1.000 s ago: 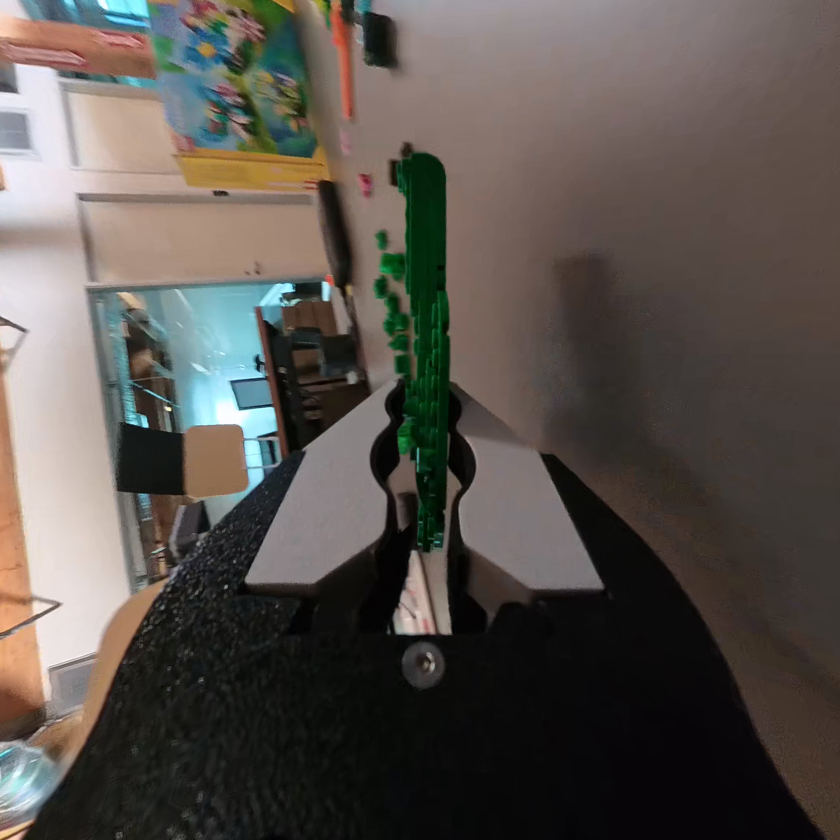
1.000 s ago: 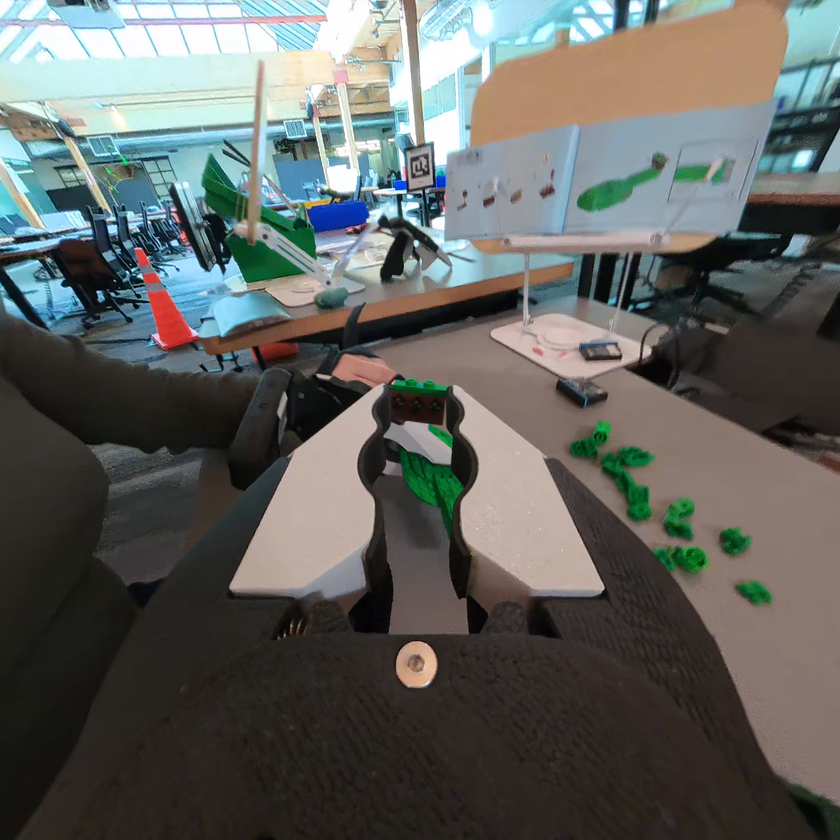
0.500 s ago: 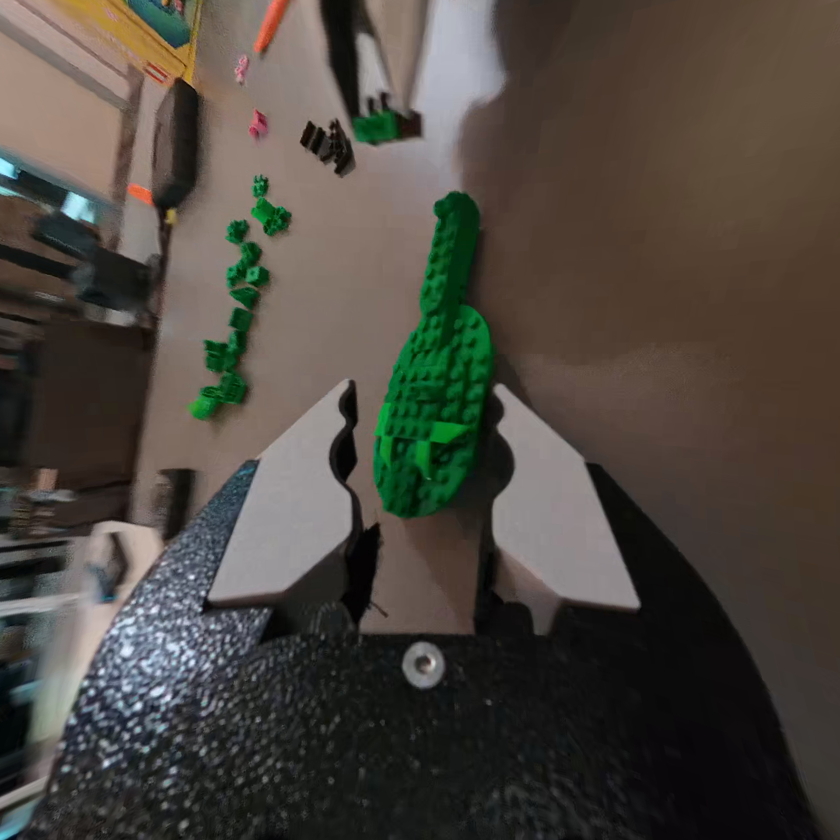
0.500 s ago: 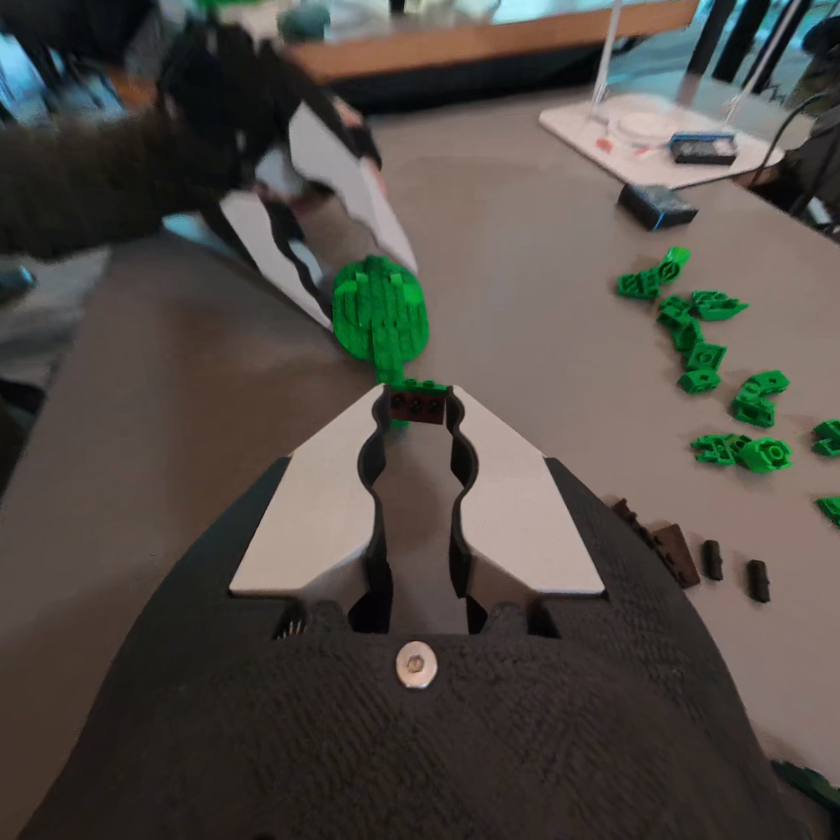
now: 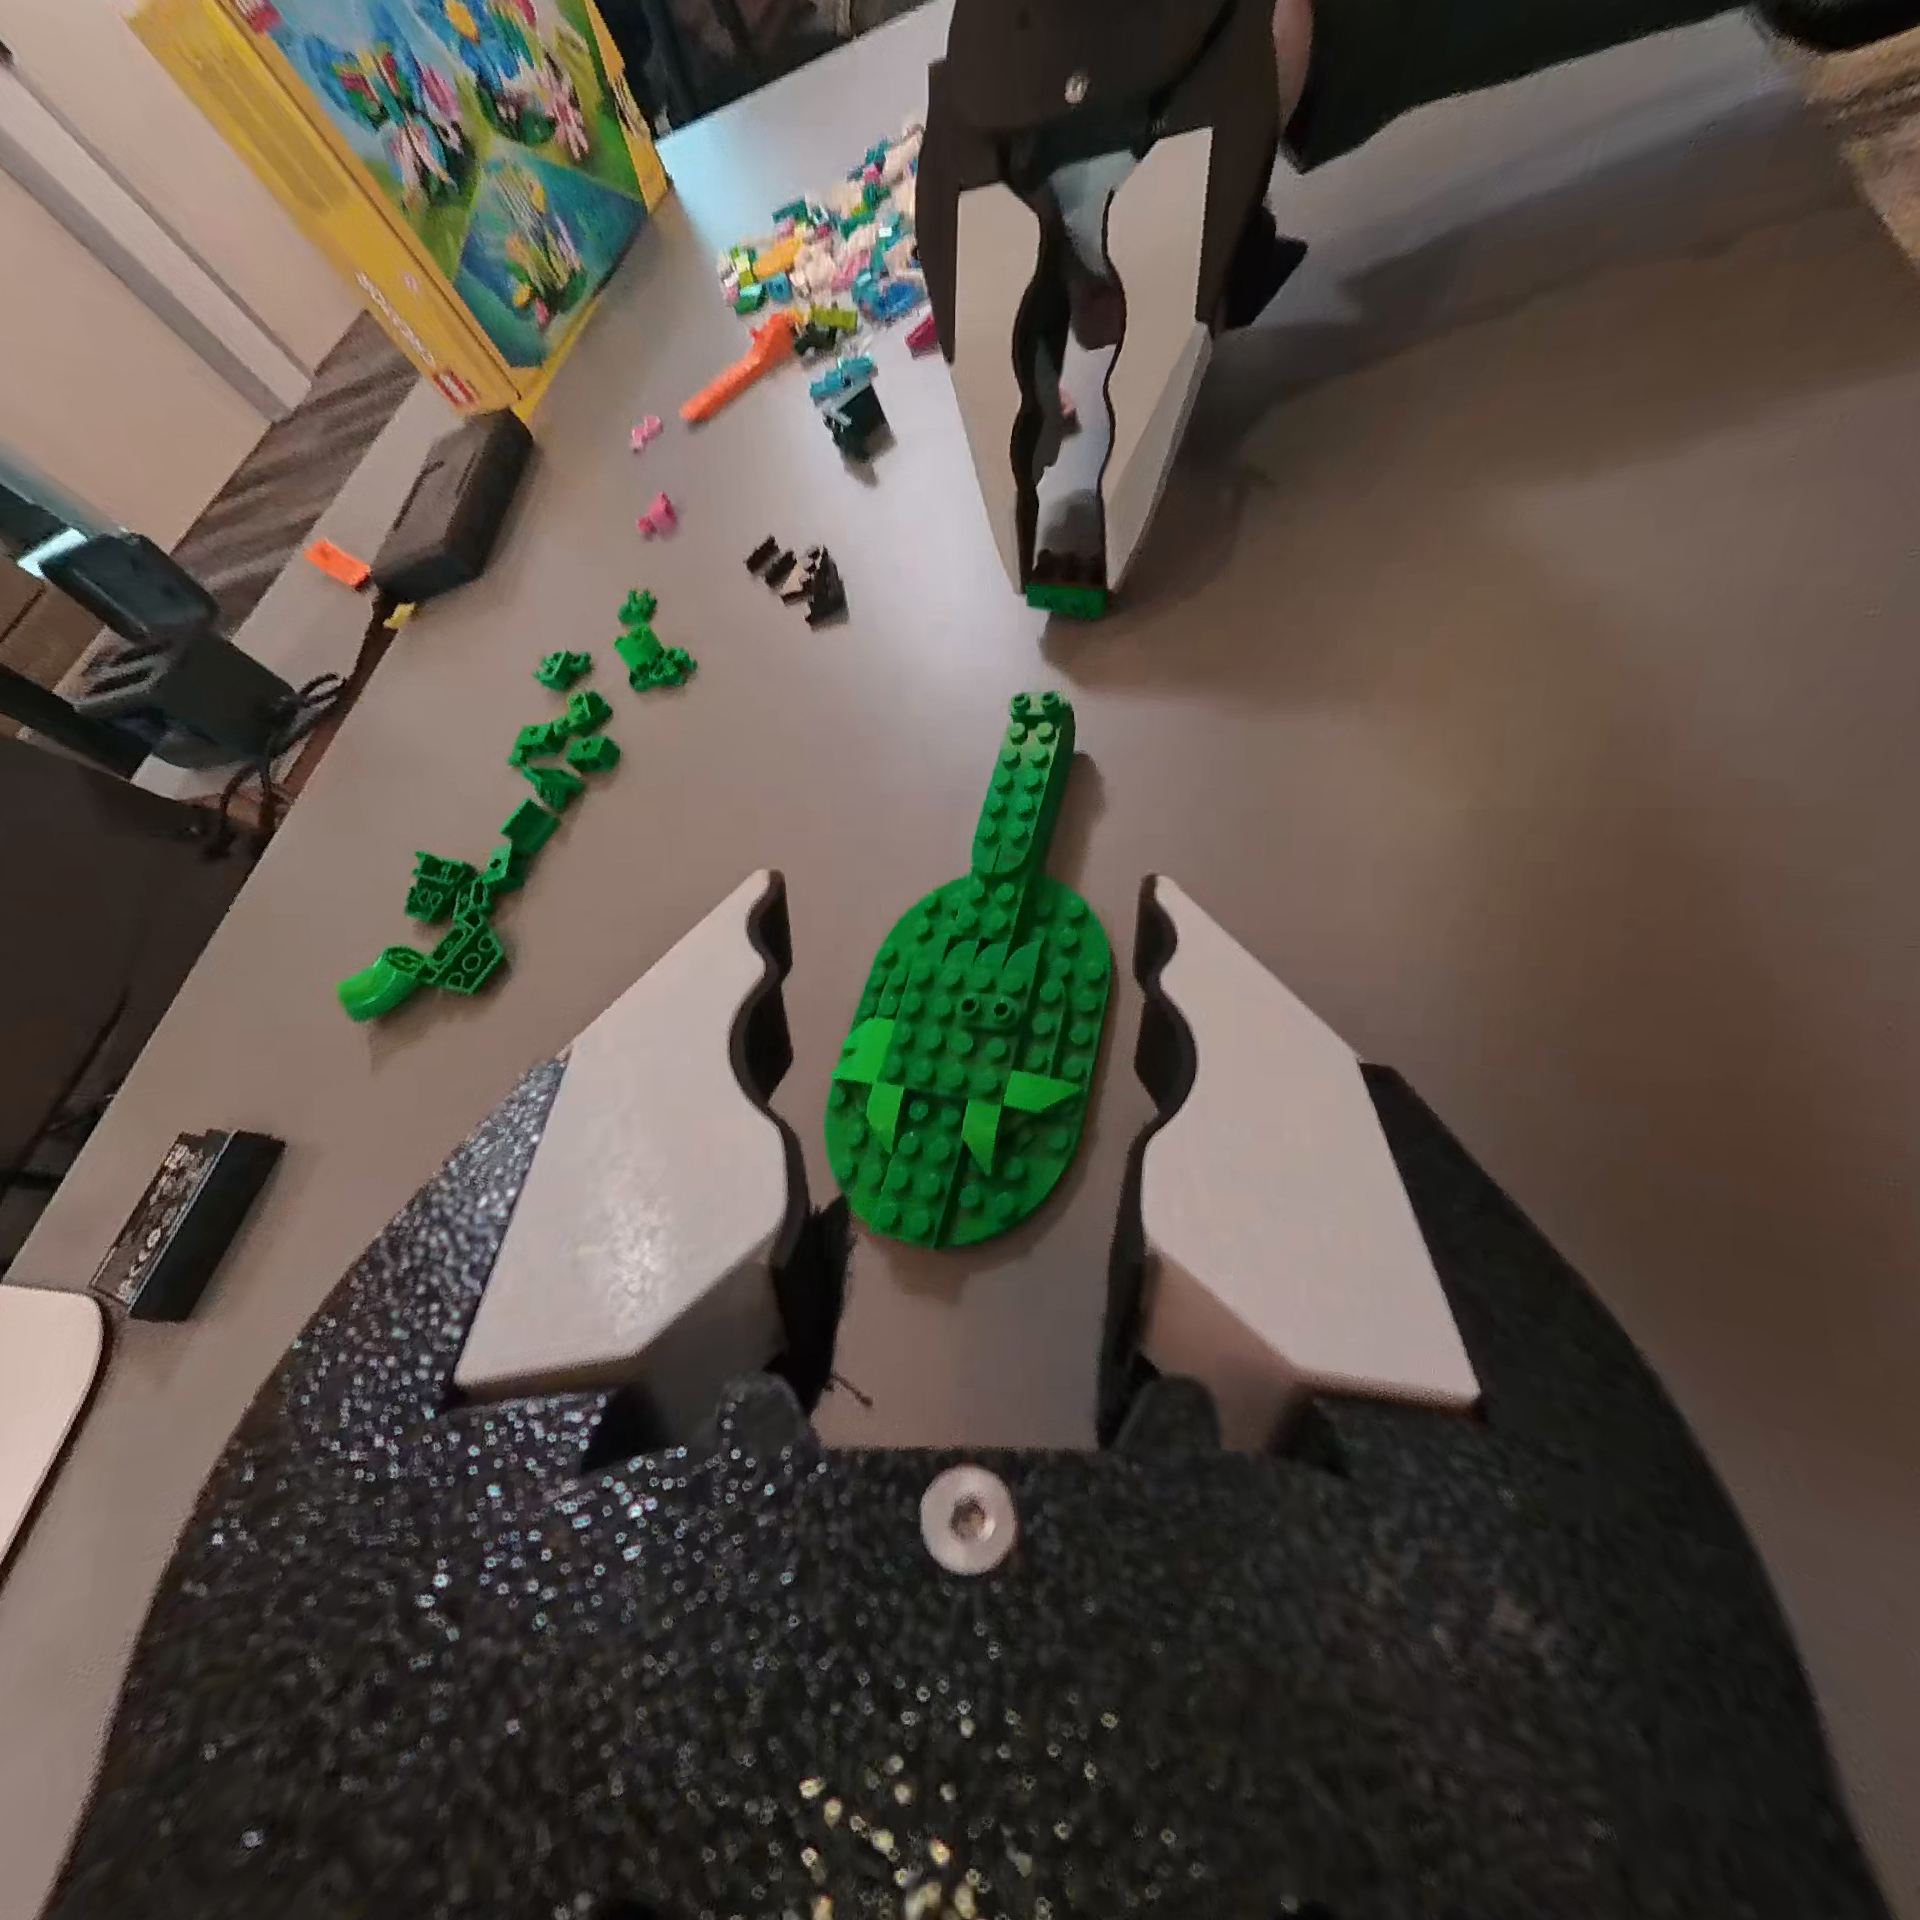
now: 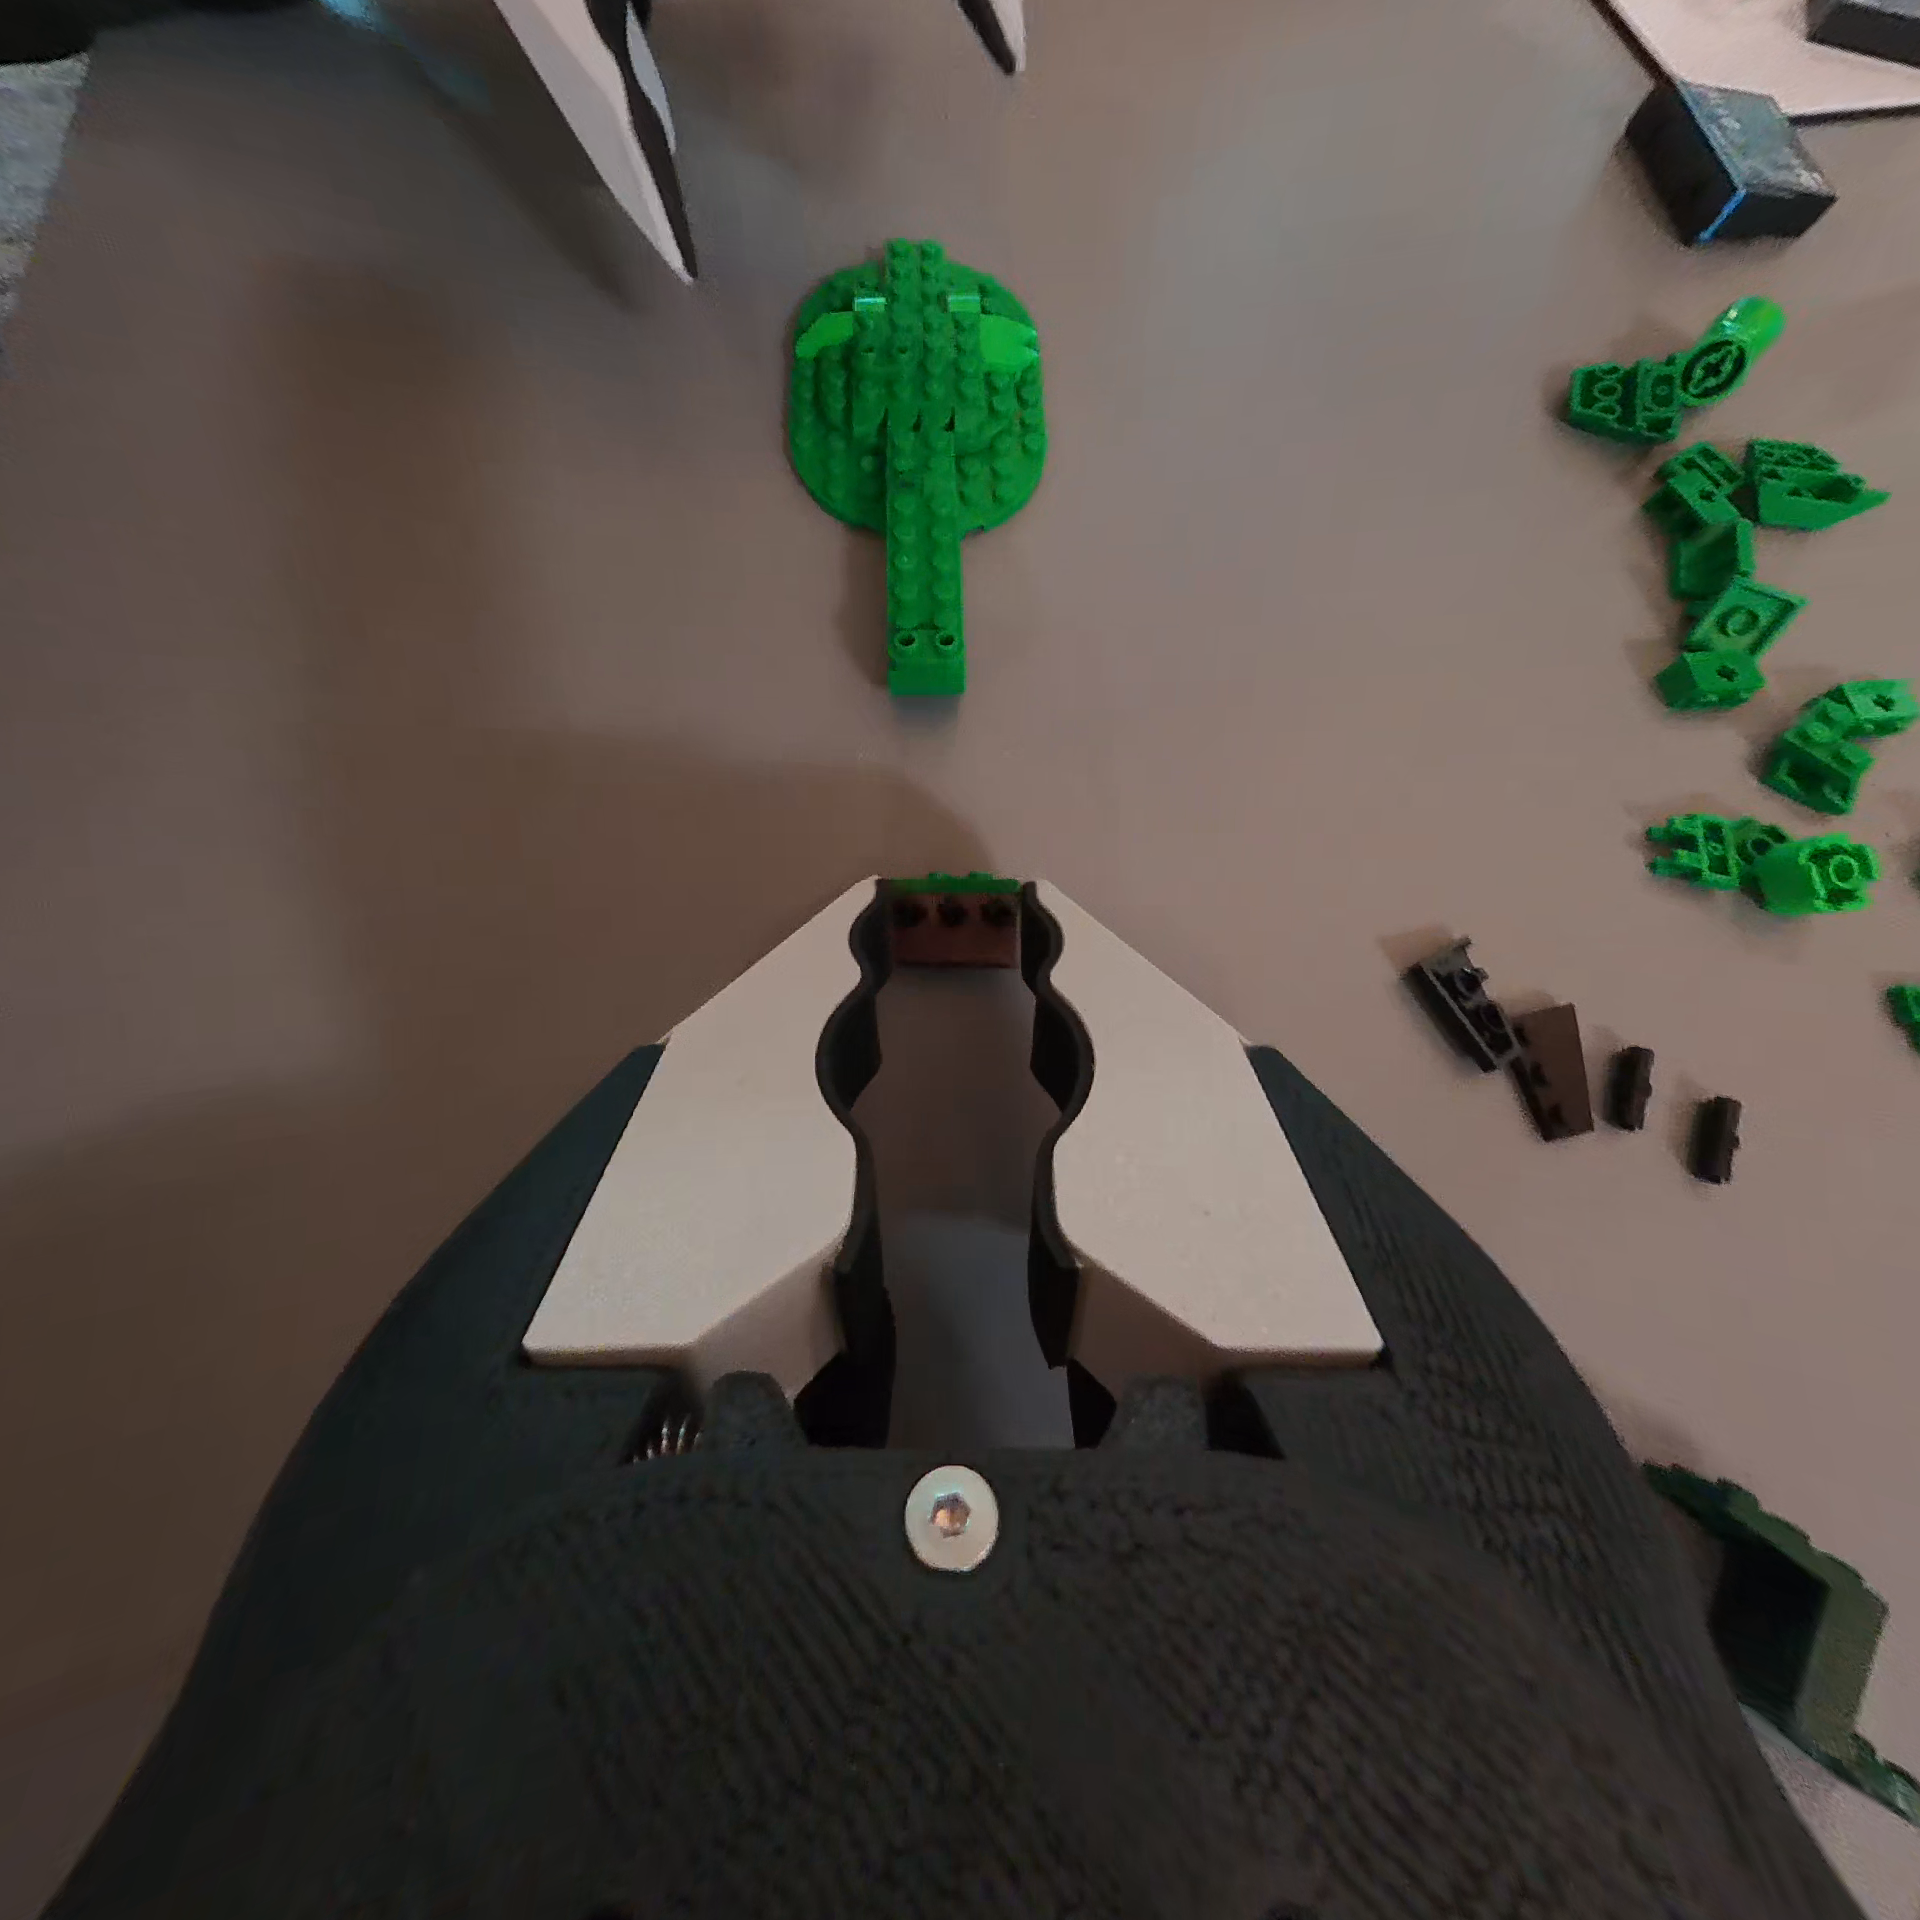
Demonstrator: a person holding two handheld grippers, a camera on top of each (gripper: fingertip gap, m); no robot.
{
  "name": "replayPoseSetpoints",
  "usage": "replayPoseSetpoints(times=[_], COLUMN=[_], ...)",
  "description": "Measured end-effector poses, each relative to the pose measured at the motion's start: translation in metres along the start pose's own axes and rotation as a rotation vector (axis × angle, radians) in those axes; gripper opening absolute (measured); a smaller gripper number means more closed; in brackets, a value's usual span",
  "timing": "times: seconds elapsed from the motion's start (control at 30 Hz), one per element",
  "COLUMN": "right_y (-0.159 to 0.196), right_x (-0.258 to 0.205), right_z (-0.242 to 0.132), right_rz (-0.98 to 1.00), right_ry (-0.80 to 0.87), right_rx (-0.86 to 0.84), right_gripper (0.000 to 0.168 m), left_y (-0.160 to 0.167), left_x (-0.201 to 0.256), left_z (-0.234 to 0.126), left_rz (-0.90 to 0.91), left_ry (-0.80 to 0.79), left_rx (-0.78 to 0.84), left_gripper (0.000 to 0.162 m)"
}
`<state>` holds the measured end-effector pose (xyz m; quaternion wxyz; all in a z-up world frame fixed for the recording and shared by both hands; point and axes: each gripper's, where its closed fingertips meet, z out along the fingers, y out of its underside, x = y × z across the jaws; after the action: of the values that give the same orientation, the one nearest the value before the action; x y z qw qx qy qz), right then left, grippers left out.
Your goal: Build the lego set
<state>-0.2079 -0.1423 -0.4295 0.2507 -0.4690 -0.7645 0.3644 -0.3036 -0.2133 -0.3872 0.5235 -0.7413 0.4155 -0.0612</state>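
Two tongs: right tongs (image 6: 954, 914) pinch a brown-green piece (image 6: 956, 928); leaf plate (image 6: 914, 436) lies at 12 o'clock, stem toward them; left tongs (image 5: 961, 894) are spread.

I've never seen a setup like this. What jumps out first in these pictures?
A flat green leaf-shaped Lego piece lies on the grey table, between the open left tongs. The right tongs pinch a small brown-and-green brick just short of its stem. Loose green bricks sit scattered to one side.
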Motion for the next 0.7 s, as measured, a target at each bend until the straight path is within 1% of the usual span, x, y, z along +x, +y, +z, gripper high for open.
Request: replayPoseSetpoints(times=[0.1,0.17,0.23,0.27,0.3,0.37,0.43,0.5,0.53,0.57,0.6,0.67,0.7], right_y=[-0.005,0.002,0.010,0.009,0.008,0.006,-0.018,-0.056,-0.074,-0.089,-0.101,-0.116,-0.121], right_x=[-0.001,-0.001,0.001,0.001,0.004,0.009,0.005,-0.007,-0.013,-0.019,-0.025,-0.036,-0.041], right_z=[-0.004,-0.002,0.001,0.002,0.002,0.003,0.004,0.002,0.001,-0.001,-0.002,-0.001,0.000], right_rz=[0.064,0.071,0.060,0.067,0.076,0.096,0.174,0.277,0.319,0.356,0.382,0.413,0.420], right_ry=[0.010,0.029,0.055,0.058,0.067,0.083,0.035,-0.064,-0.111,-0.156,-0.198,-0.259,-0.287], right_rx=[-0.003,-0.081,-0.149,-0.149,-0.149,-0.126,0.023,0.244,0.347,0.435,0.504,0.582,0.604], right_gripper=[0.035,0.037,0.036,0.032,0.024,0.023,0.023,0.023,0.023,0.023,0.023,0.023,0.023], left_y=[-0.007,-0.011,-0.013,-0.014,-0.016,-0.022,-0.034,-0.050,-0.057,-0.064,-0.069,-0.077,-0.080], left_x=[0.001,0.002,0.003,0.004,0.005,0.007,0.007,0.006,0.008,0.006,0.006,0.012,0.014], left_z=[0.001,0.002,0.003,0.004,0.005,0.007,0.007,0.006,0.006,0.006,0.005,0.006,0.006], left_rz=[0.013,0.032,0.052,0.061,0.070,0.098,0.142,0.194,0.228,0.266,0.306,0.381,0.411], left_ry=[-0.011,-0.023,-0.030,-0.035,-0.039,-0.058,-0.110,-0.189,-0.227,-0.286,-0.336,-0.369,-0.389], left_rx=[0.033,0.043,0.049,0.054,0.062,0.086,0.143,0.215,0.238,0.257,0.268,0.285,0.291], left_gripper=[0.064,0.064,0.064,0.064,0.064,0.065,0.065,0.066,0.069,0.076,0.077,0.079,0.076])
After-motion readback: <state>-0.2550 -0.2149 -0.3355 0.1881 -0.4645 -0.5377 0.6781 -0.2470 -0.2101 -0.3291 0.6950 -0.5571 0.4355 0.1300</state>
